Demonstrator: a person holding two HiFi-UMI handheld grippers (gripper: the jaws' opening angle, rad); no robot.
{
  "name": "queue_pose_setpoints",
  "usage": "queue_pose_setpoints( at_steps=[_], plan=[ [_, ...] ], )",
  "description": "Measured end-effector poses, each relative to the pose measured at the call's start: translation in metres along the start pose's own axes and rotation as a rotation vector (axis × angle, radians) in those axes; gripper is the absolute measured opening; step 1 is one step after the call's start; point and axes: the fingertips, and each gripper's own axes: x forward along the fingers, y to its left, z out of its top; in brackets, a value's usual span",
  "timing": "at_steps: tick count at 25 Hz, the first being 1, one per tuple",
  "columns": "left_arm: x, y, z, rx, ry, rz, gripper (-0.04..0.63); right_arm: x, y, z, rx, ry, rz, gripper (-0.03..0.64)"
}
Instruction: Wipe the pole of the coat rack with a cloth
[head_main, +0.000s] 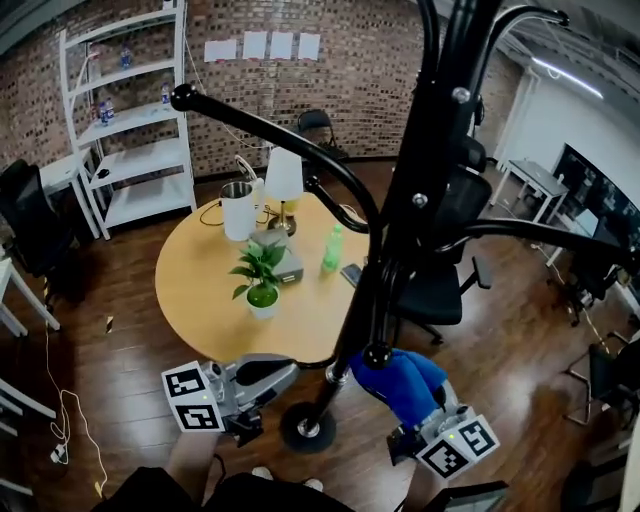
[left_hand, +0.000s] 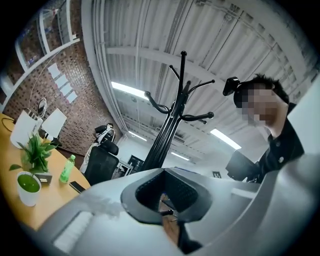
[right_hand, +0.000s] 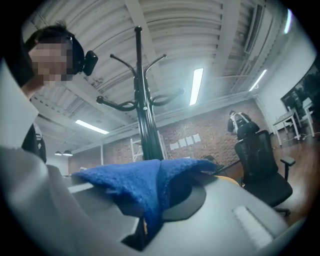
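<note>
Blue cloth pinched in your right gripper, low beside pole, near base. Left gripper pressed together, empty. Loose folds may snag hooks; hard push could tip it.

A red-brown brick wall closes the far side of the room, with four white sheets pinned high on it. A white shelf unit stands against it at the left. The floor is dark wood planks, and a thin cable trails across it. A round wooden table carries a white jug and a lamp at its far edge, a potted plant near its middle and a green bottle towards its right edge. A black office chair sits just beyond that edge. What look like dark screens line the right wall. Long light strips run along the ribbed ceiling.
</note>
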Motion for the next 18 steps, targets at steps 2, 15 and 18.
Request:
queue_pose_setpoints(
  at_steps=[2, 15, 18],
  plan=[
    [-0.003, -0.002, 0.002, 0.0, 0.021, -0.01, -0.006, -0.01, -0.005, 0.003, -0.012, -0.028, -0.089, 0.022],
    [-0.043, 0.016, 0.02, -0.123, 0.168, -0.4, -0.007, 0.02, 0.05, -0.019, -0.275, -0.114, -0.574, 0.023],
    [-0.058, 0.017, 0.025, -0.133, 0.182, -0.433, -0.007, 0.041, 0.05, -0.025, -0.308, -0.111, -0.625, 0.023]
  ],
)
